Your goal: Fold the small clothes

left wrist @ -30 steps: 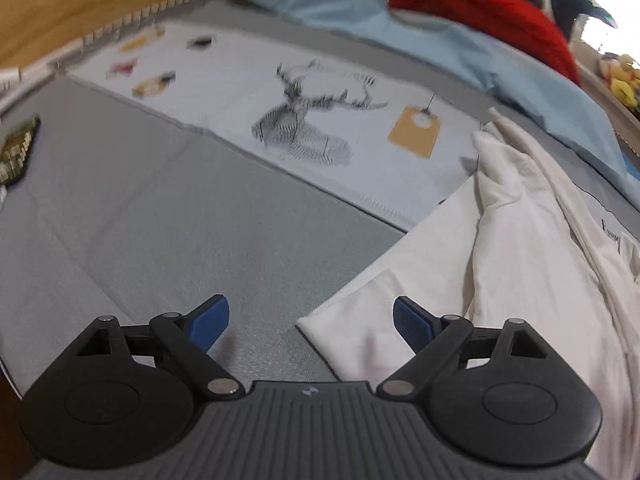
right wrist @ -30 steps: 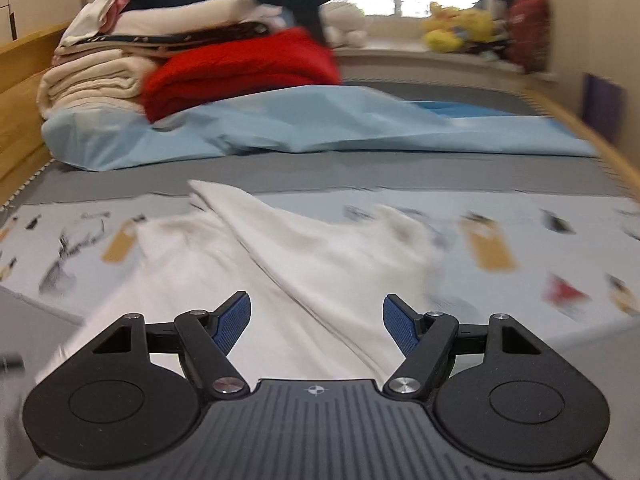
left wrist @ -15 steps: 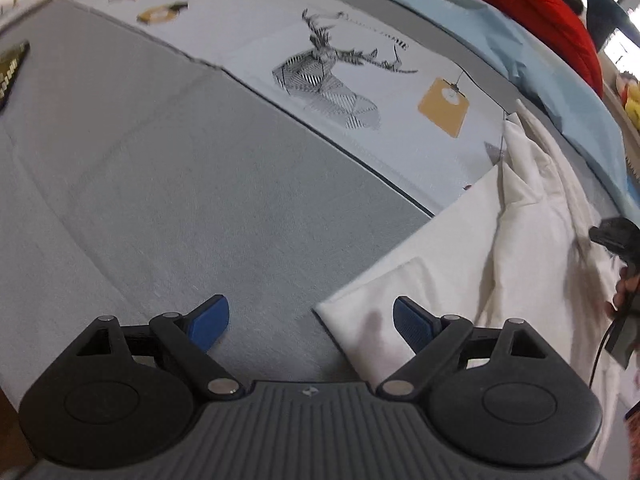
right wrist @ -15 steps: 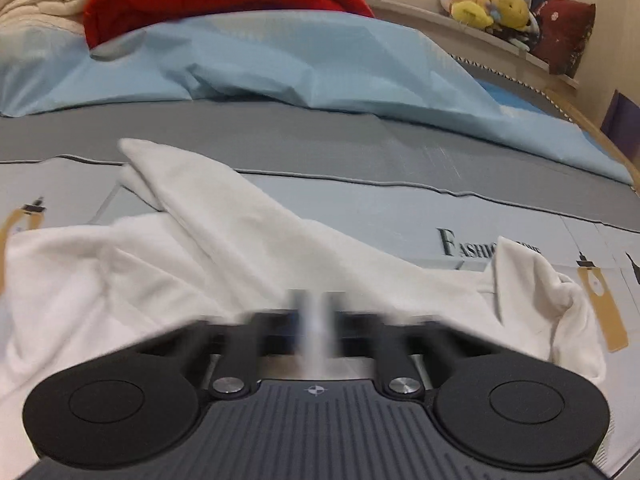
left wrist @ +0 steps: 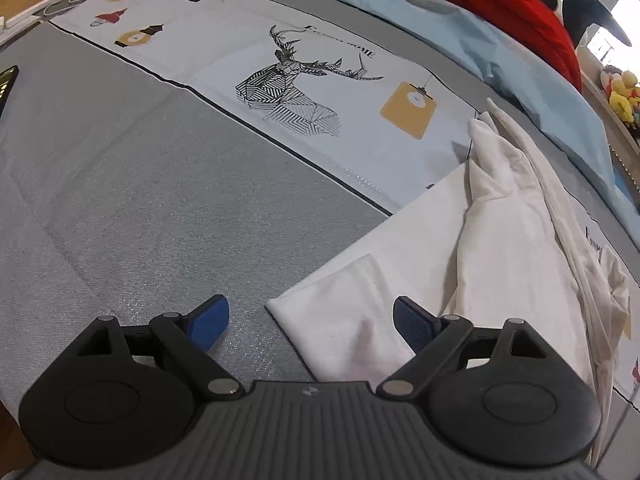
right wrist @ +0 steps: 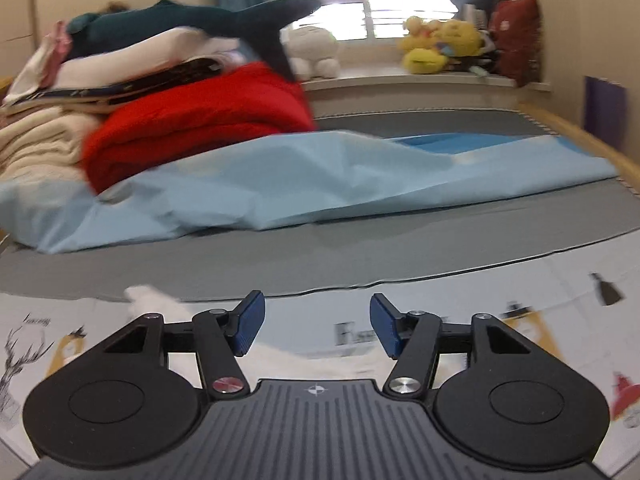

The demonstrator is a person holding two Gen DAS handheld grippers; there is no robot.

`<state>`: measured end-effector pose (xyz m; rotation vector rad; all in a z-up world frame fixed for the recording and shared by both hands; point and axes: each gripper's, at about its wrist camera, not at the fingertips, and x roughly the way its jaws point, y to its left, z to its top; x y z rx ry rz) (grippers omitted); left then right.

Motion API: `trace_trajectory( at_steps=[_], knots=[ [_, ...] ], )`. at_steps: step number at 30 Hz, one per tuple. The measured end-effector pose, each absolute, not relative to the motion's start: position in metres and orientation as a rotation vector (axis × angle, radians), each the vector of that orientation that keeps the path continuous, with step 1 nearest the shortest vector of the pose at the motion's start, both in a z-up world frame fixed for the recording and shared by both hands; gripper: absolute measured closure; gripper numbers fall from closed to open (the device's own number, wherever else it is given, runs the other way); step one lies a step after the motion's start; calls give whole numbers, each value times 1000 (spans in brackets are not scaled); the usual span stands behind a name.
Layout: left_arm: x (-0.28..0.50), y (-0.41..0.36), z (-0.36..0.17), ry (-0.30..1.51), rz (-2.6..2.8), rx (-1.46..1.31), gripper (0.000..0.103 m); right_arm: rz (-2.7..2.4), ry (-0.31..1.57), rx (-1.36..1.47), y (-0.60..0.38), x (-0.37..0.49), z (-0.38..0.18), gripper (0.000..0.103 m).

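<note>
A white garment (left wrist: 500,248) lies crumpled on the printed bed sheet (left wrist: 304,80), with one flat corner (left wrist: 344,328) pointing toward me. My left gripper (left wrist: 310,326) is open, low over the bed, its jaws on either side of that corner without touching it. My right gripper (right wrist: 316,328) is open and empty, raised and looking across the bed. Only bits of the white garment (right wrist: 152,300) show below and behind its fingers, and the view is blurred.
A light blue sheet (right wrist: 280,184), a red blanket (right wrist: 192,128), stacked bedding and a dark plush shark (right wrist: 224,24) lie at the far side. Plush toys (right wrist: 440,44) sit on the window sill. A dark object (left wrist: 6,84) lies at the bed's left edge.
My right gripper shut briefly over the garment, then opened and lifted to look across the bed. My left gripper stayed open and shifted slightly toward the garment corner.
</note>
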<state>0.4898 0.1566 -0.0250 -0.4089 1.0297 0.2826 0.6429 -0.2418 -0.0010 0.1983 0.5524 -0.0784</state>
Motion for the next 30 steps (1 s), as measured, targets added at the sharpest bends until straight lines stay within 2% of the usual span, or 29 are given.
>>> trace_trajectory(
  at_steps=[10, 12, 14, 17, 21, 26, 30],
  knots=[
    [489, 204, -40, 1082, 374, -400, 11, 34, 682, 45, -108, 712, -69, 43],
    [488, 210, -39, 1075, 387, -401, 11, 15, 694, -37, -90, 725, -80, 48],
    [487, 211, -37, 1068, 392, -407, 11, -27, 724, -89, -87, 734, -87, 98],
    [488, 206, -34, 1063, 368, -406, 11, -57, 680, 2, -107, 726, -75, 99],
    [490, 194, -35, 1074, 345, -387, 11, -116, 557, 124, -163, 695, -21, 99],
    [491, 185, -33, 1073, 327, -417, 11, -331, 375, 315, -313, 608, 45, 99],
    [491, 178, -32, 1075, 319, -411, 11, -741, 352, 422, -451, 507, 31, 95]
  ],
)
